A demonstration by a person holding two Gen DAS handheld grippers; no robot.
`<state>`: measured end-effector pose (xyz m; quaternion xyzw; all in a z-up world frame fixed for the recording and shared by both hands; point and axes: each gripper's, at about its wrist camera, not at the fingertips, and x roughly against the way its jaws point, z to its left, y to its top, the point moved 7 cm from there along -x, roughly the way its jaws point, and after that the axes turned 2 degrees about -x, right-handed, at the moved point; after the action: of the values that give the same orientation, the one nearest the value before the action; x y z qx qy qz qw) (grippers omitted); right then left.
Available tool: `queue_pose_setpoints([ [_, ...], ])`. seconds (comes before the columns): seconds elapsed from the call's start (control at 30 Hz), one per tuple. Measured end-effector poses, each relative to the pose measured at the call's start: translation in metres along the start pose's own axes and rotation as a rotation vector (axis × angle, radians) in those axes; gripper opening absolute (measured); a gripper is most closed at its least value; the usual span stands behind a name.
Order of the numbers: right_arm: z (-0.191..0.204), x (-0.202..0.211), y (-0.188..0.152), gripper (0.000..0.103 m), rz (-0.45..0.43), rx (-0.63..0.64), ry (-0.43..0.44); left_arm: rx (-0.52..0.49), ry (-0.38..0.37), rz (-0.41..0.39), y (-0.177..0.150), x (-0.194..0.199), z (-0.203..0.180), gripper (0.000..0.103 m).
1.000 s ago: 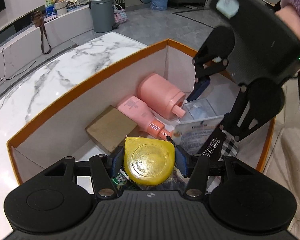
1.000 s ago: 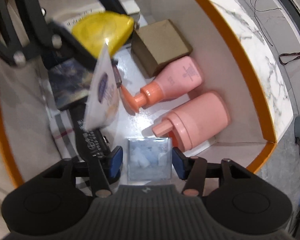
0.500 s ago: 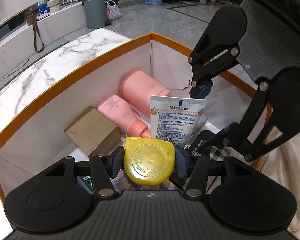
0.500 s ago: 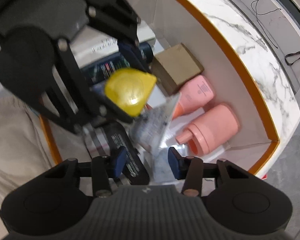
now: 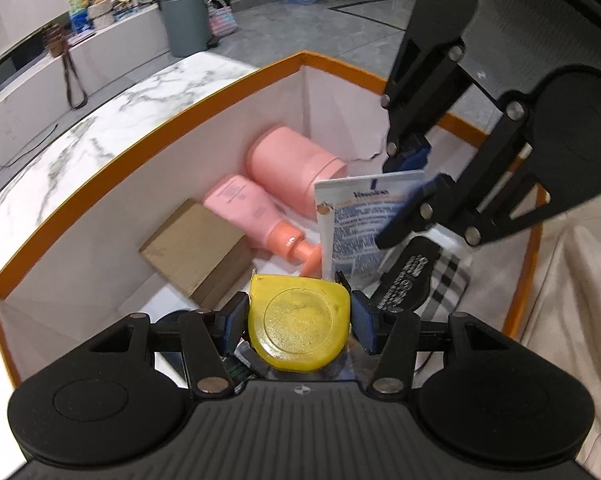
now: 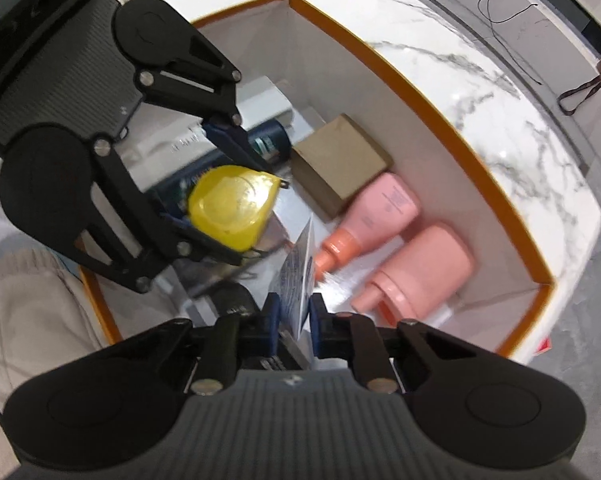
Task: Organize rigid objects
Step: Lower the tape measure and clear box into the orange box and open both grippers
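Tongs clamped on a yellow tape measure and a lotion tube above an orange-rimmed box.

In the left wrist view, the left tongs are seen closed on the yellow tape measure, held over the box that sits on the marble tabletop. Inside the box, a wide pink bottle, a pink pump bottle and a brown carton are laid side by side along the wall. The lotion tube is gripped by the right tongs, and part of the box floor is hidden behind them. In the right wrist view, the right tongs are closed on the tube's thin edge; the tape measure is held just beyond by the left tongs, with the pink bottles and carton further right in the box.
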<state>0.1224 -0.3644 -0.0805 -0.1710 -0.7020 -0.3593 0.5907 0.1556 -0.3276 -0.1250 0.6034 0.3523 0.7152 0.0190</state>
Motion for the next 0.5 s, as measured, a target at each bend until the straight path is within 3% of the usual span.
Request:
queue_pose_setpoints([
  [0.13, -0.013, 0.003, -0.004, 0.013, 0.005, 0.001, -0.061, -0.006, -0.011, 0.009, 0.006, -0.006, -0.005, 0.063],
  [0.5, -0.013, -0.001, -0.012, 0.014, 0.015, 0.024, -0.053, 0.149, -0.118, 0.096, 0.019, -0.029, -0.01, 0.063],
])
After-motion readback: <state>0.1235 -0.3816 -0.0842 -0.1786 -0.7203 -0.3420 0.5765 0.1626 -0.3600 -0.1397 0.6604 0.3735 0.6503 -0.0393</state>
